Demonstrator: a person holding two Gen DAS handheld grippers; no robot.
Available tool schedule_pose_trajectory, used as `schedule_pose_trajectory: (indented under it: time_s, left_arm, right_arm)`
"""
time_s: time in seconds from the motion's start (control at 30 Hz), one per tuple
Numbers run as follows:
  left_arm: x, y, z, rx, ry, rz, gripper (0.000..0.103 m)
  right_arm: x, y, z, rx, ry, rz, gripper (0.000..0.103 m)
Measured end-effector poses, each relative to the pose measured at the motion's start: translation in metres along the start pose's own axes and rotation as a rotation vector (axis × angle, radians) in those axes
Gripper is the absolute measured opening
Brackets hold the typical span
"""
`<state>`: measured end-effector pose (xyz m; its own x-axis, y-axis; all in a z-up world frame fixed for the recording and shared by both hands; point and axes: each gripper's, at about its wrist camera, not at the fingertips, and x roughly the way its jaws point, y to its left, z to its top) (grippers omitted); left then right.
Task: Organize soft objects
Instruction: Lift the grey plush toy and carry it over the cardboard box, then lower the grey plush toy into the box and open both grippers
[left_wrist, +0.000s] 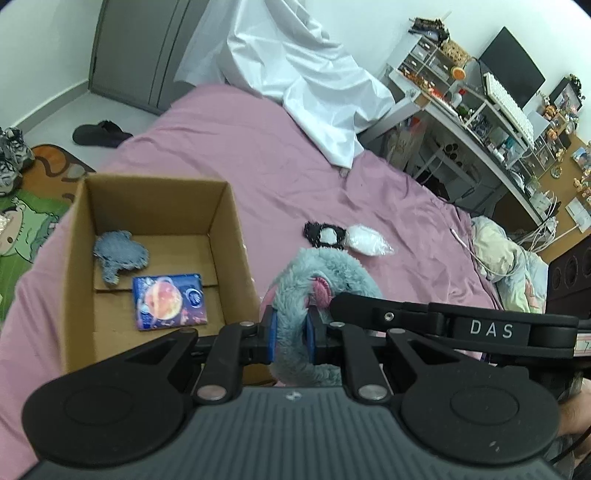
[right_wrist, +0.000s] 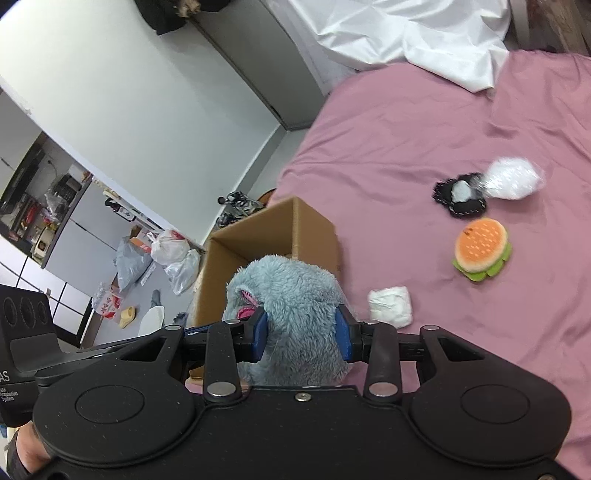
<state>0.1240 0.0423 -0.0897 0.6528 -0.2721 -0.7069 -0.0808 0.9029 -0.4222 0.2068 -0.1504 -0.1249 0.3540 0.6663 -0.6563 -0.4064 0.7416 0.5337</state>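
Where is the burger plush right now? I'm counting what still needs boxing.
In the right wrist view, the burger plush lies on the pink bedsheet, right of the cardboard box, just below the black-and-white plush.

Left gripper (left_wrist: 291, 334) and right gripper (right_wrist: 301, 332) both clamped, angled downward

You could read "DAS" in white letters on the black plastic arm of the right gripper (left_wrist: 491, 329), other print too blurred.
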Motion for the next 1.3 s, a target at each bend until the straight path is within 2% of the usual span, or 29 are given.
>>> schedule_pose_trajectory:
  time_s: [0.3,0.63,1.0,1.3]
  left_arm:
    - [-0.026,0.023,0.002,-0.015,-0.051,0.027,0.014]
    - [-0.039,0.068,-0.001,-0.087,-0.091,0.075,0.013]
    - [-0.025,0.097,-0.002,-0.097,-0.063,0.141,0.012]
    - [-0.014,0.1,-0.001,-0.076,-0.046,0.225,0.014]
  right_arm:
    - [0.014,0.029,0.005,-0.048,0.002,0.029,0.037]
    - [0.053,0.063,0.009,-0.091,0.07,0.058,0.038]
    - [0.079,0.065,0.005,-0.07,0.131,0.049,0.044]
    - [0.06,0.052,0.007,-0.054,0.1,0.026,0.055]
